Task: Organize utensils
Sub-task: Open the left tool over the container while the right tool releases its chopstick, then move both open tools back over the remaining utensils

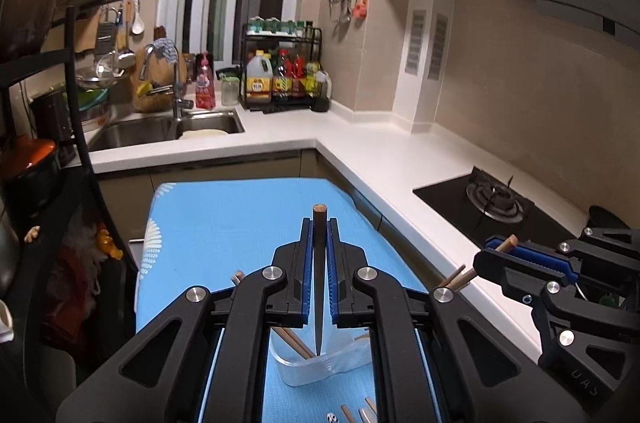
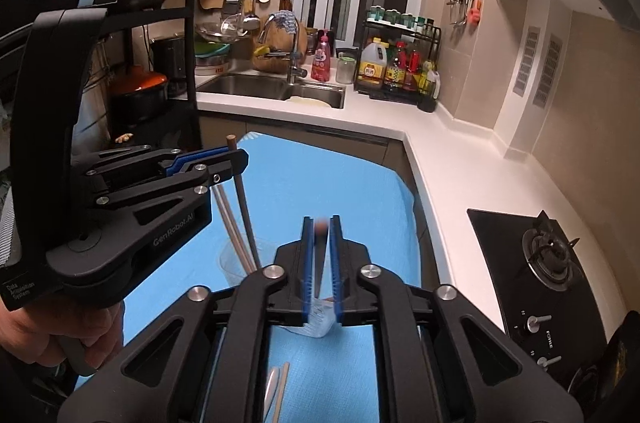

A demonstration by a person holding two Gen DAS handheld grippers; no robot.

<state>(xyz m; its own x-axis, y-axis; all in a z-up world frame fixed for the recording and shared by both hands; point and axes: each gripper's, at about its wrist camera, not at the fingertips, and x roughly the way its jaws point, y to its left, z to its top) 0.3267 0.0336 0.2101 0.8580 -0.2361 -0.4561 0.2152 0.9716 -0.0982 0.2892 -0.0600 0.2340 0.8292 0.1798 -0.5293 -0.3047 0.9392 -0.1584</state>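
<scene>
Right now my left gripper [image 1: 319, 227] is clamped on a dark chopstick [image 1: 319, 287], its pads pressed on the shaft. The stick runs along the fingers: blunt end at twelve o'clock past the tips, point at six, aimed into the clear plastic cup [image 1: 316, 363] on the blue mat [image 1: 224, 223]. Two pale chopsticks [image 1: 294, 341] already lean in that cup.

My right gripper [image 2: 320, 223] has a second dark chopstick [image 2: 319, 263] between its blue pads. That stick is blurred, and I think I see a sliver of gap on either side, so I cannot tell whether the pads still pinch it. Its point hangs over a cup [image 2: 316, 319] at six o'clock.

I judge each stick's long axis already lines up with a cup mouth, so the drop depends on keeping it upright; the left looks nearer to it.

Loose utensils [image 2: 278, 391] lie on the mat nearest me. Farther, at twelve o'clock, sits the sink [image 1: 160, 131].
</scene>
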